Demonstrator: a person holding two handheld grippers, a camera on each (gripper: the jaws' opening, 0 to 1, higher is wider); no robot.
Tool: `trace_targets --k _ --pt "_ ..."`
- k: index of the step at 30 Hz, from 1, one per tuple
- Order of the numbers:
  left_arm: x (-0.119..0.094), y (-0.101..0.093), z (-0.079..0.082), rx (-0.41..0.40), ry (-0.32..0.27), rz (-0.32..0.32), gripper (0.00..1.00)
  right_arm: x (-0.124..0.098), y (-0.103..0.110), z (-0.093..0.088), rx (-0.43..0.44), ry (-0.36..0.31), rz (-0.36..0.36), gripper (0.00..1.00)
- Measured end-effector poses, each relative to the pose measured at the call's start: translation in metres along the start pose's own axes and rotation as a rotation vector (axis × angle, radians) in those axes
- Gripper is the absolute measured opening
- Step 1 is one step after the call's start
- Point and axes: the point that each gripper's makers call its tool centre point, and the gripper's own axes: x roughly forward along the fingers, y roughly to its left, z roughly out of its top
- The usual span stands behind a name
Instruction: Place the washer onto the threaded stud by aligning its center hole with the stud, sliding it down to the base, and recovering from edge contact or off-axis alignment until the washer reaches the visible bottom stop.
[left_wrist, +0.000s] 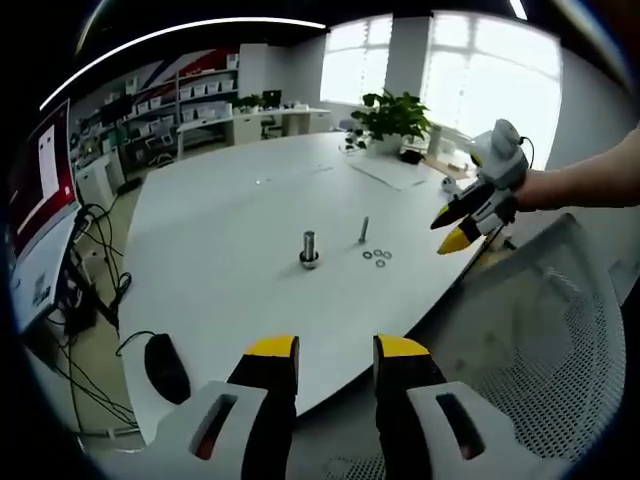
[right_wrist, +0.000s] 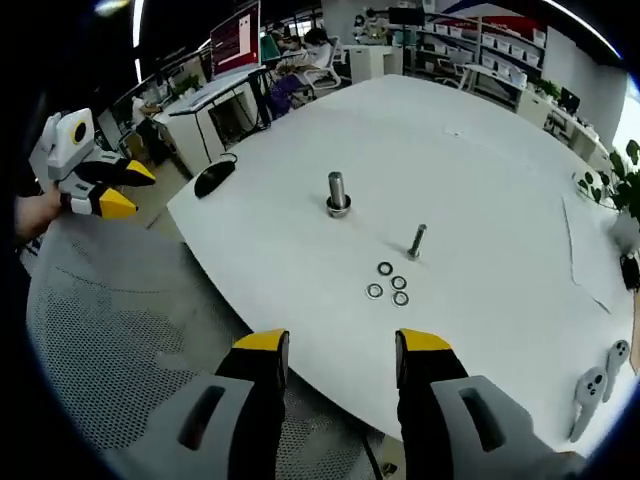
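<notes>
Desk: a big white desk (right_wrist: 480, 130) with a rounded edge carries the task's things near its middle.
Stud: the threaded stud (right_wrist: 337, 192) stands upright on a wider round base; it is thick, grey and metallic. In your left gripper view it sits left of the other parts (left_wrist: 309, 248).
Bolt: a thinner bolt (right_wrist: 417, 241) stands upright to the side of the stud, apart from it, and close to the washers.
Washers: three small silver rings (right_wrist: 387, 283) with open centre holes lie flat on the desk in a loose cluster, beside the thin bolt and apart from the stud. None is on the stud.
Left gripper: your left gripper (left_wrist: 336, 352) hangs off the near edge of the desk, its yellow-tipped black jaws spread apart with nothing between them. In your right gripper view it shows at the far left (right_wrist: 125, 190), held over a mesh chair.
Right gripper: your right gripper (right_wrist: 342, 348) also has its jaws parted and empty, short of the washers. In your left gripper view it reaches in from the right (left_wrist: 452, 228), held by your hand.
Chair: a grey mesh chair (right_wrist: 110, 340) stands just off the desk's edge.
Mouse: a black mouse (right_wrist: 213, 178) lies near the desk's rim.
Plant: a green potted plant (left_wrist: 392, 118) stands at the far side of the desk.
</notes>
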Motion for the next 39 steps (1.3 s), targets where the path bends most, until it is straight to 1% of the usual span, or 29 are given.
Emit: trace_targets --k 2,4,5,8,9,12,13,17,19,21,23,25,28,31,36,38,39 --pt "0.000 -0.001 0.000 0.000 0.003 -0.005 0.27 0.014 -0.003 0.004 -0.033 0.011 -0.011 0.46" --pt "0.001 -0.001 -0.001 0.005 0.006 -0.006 0.27 0.026 -0.002 0.008 -0.012 0.007 -0.006 0.46" --pt "0.001 -0.001 -0.001 0.005 0.005 -0.005 0.27 0.032 -0.001 0.009 0.008 0.011 0.000 0.44" --pt "0.000 0.000 0.000 0.000 0.002 -0.001 0.27 0.043 -0.002 0.012 0.005 0.006 0.003 0.35" --pt "0.000 0.000 0.000 -0.002 -0.002 0.000 0.27 0.050 -0.003 0.010 -0.003 0.019 0.004 0.34" --pt "0.000 0.000 0.000 -0.003 -0.004 0.002 0.27 0.061 -0.010 -0.003 -0.023 0.101 -0.001 0.34" --pt "0.001 0.000 0.000 -0.002 -0.001 0.001 0.27 0.063 -0.012 -0.002 -0.021 0.091 -0.003 0.33" --pt "0.002 -0.002 -0.003 0.005 0.011 -0.005 0.28 0.070 -0.020 -0.003 -0.008 0.111 -0.004 0.31" --pt "0.002 -0.005 -0.005 0.017 0.024 -0.010 0.28 0.073 -0.018 -0.004 -0.013 0.123 0.004 0.31" --pt "0.002 -0.003 -0.004 0.021 0.019 -0.004 0.27 0.076 -0.021 -0.008 -0.054 0.137 -0.013 0.30" --pt "0.000 0.000 0.001 -0.003 -0.006 -0.003 0.27 0.080 -0.023 -0.013 -0.059 0.161 -0.017 0.30" --pt "0.000 -0.001 0.000 0.000 -0.007 -0.001 0.27 0.085 -0.023 -0.018 -0.049 0.180 -0.007 0.30" --pt "0.002 -0.003 -0.003 0.013 0.011 -0.007 0.27 0.091 -0.025 -0.019 -0.064 0.194 -0.007 0.30" --pt "0.002 -0.002 -0.003 0.014 0.009 -0.005 0.27 0.093 -0.027 -0.018 -0.073 0.203 -0.007 0.30" --pt "0.002 -0.002 -0.002 0.014 0.007 -0.001 0.27 0.098 -0.030 -0.022 -0.126 0.243 -0.003 0.31" --pt "0.002 -0.002 -0.002 0.012 0.006 -0.003 0.28 0.099 -0.032 -0.020 -0.152 0.238 -0.009 0.30" --pt "0.002 -0.003 -0.003 0.011 0.009 -0.005 0.28 0.099 -0.032 -0.019 -0.144 0.242 -0.008 0.30"
